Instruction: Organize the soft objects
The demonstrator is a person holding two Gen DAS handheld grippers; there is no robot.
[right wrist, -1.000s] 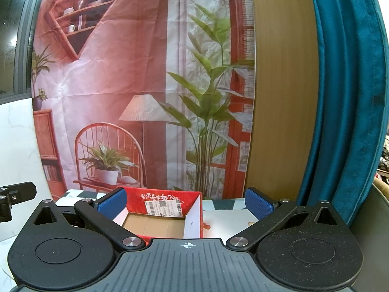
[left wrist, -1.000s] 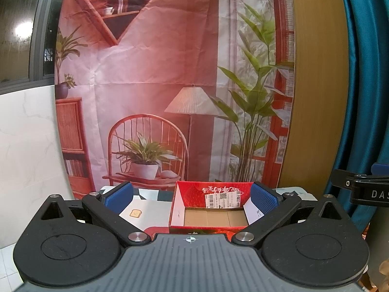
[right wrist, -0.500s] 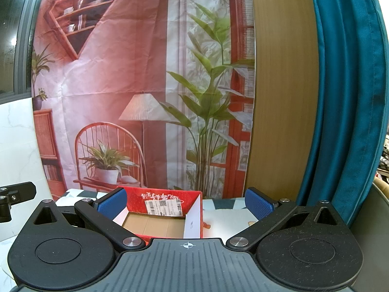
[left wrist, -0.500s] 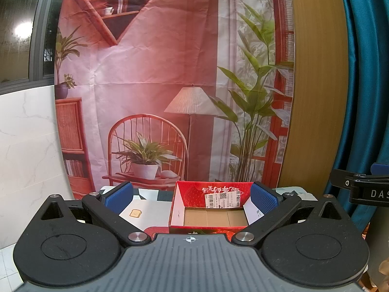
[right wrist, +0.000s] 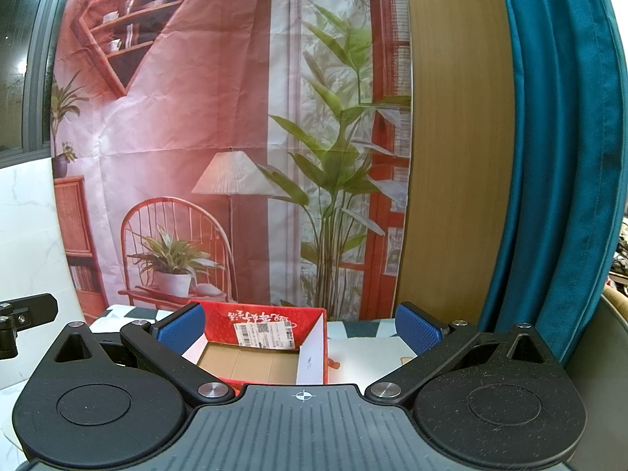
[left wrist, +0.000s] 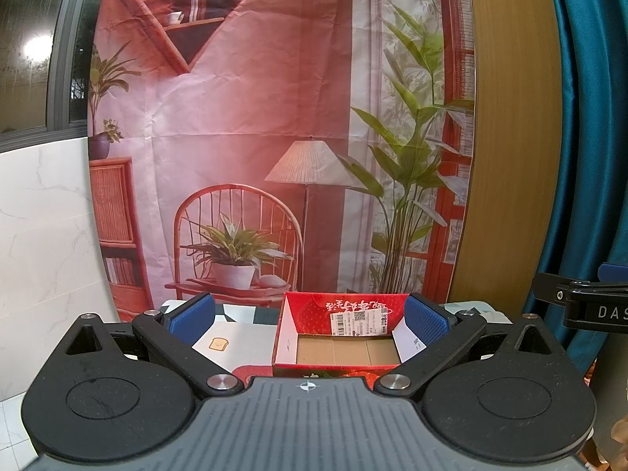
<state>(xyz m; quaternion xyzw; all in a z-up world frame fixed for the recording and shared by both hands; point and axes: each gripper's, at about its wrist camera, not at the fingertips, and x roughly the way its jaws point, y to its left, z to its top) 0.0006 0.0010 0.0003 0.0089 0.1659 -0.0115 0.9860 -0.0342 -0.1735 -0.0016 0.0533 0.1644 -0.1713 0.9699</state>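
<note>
Two grippers face a printed backdrop (left wrist: pixel 251 125) of a chair, lamp and plants. We hold the left gripper (left wrist: pixel 309 317) with its blue pads spread wide, gripping nothing. At its 1 o'clock sits an open red box (left wrist: pixel 337 337), its cardboard floor bare. We hold the right gripper (right wrist: pixel 300 327) spread wide too, the box (right wrist: pixel 261 347) at its 11 o'clock. We see no soft objects in either view.
</note>
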